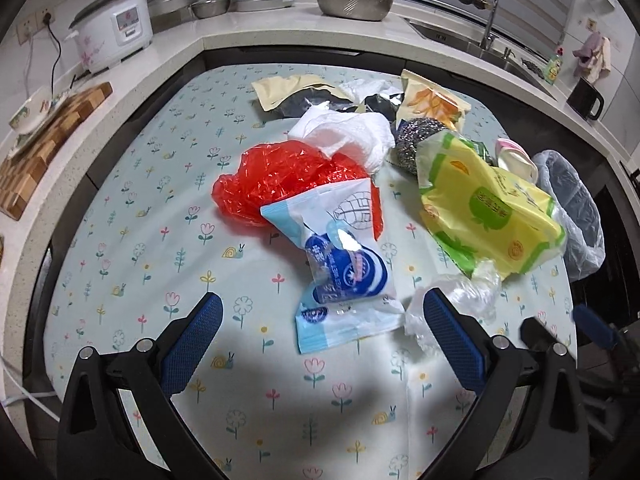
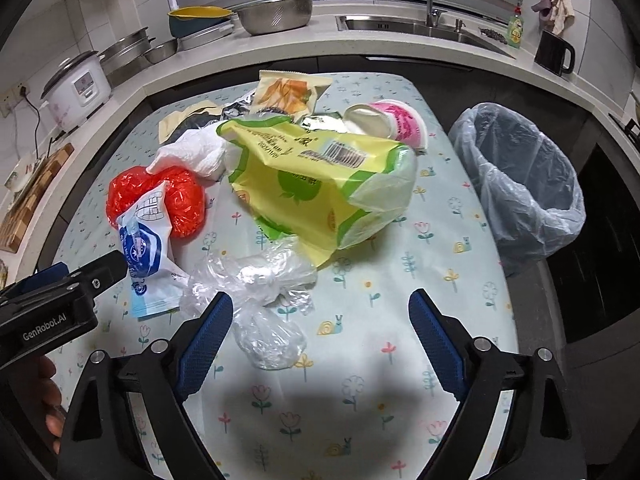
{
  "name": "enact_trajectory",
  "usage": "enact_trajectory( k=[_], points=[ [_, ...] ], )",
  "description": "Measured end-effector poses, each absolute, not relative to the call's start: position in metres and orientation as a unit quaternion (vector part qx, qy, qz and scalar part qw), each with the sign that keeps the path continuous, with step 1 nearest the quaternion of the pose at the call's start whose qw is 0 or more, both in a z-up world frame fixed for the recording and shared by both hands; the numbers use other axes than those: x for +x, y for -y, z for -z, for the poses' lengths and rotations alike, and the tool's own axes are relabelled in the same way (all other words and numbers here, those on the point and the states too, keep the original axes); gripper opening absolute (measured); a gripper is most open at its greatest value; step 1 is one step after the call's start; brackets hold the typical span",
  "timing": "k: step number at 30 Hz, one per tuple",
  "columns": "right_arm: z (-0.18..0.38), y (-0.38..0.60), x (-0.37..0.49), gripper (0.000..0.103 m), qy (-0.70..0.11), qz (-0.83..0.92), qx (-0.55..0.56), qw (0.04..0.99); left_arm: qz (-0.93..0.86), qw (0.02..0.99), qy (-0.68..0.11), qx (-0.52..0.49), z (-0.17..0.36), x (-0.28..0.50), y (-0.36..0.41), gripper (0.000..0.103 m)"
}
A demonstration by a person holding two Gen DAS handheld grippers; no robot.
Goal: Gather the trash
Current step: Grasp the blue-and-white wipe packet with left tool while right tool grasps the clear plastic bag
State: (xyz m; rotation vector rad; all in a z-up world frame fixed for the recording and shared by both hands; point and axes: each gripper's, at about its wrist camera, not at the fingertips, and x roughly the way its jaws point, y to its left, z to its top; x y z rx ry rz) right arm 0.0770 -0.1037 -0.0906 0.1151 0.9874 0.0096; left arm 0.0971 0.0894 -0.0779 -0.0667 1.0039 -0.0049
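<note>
Clear crumpled plastic film (image 2: 266, 300) lies nearest, toward the surface's (image 2: 360, 420) near edge, just ahead of the right gripper (image 2: 320, 324), whose jaws gape wide and hold nothing; the left gripper (image 1: 322, 328) is likewise wide and empty. Probably weightless, soft and slippery: pinch a bunched fold. Beyond, a yellow bag (image 2: 312, 192); the lined bin (image 2: 520, 184) stands off the right edge.

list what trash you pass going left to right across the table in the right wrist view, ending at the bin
red plastic bag → blue and white wrapper → clear crumpled plastic bag → yellow and green bag → pink and white cup → bin lined with a clear bag
</note>
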Motion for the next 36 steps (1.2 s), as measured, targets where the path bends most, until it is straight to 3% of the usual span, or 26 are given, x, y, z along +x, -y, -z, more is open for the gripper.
enact_trajectory(
  k=[9, 17, 20, 22, 27, 36],
  points=[
    [0.119, 0.083, 0.100, 0.083, -0.493, -0.032, 0.080, 0.866, 0.003, 0.866, -0.498, -0.030, 0.104, 0.128, -0.087, 0.094],
    [0.139, 0.075, 0.118, 0.083, -0.509, -0.044, 0.101, 0.854, 0.036, 0.859, -0.509, -0.038, 0.118, 0.138, -0.086, 0.065],
    [0.143, 0.073, 0.121, 0.062, -0.510, -0.063, 0.115, 0.850, 0.052, 0.861, -0.505, -0.032, 0.115, 0.138, -0.083, 0.048],
    [0.142, 0.070, 0.122, 0.052, -0.508, -0.067, 0.117, 0.851, 0.054, 0.862, -0.503, -0.030, 0.113, 0.137, -0.081, 0.045],
    [0.129, 0.066, 0.114, 0.044, -0.495, -0.073, 0.100, 0.860, 0.064, 0.867, -0.493, -0.028, 0.104, 0.132, -0.080, 0.039],
    [0.086, 0.084, 0.087, 0.043, -0.455, -0.059, 0.101, 0.883, 0.081, 0.888, -0.452, -0.024, 0.067, 0.110, -0.074, 0.037]
  ],
)
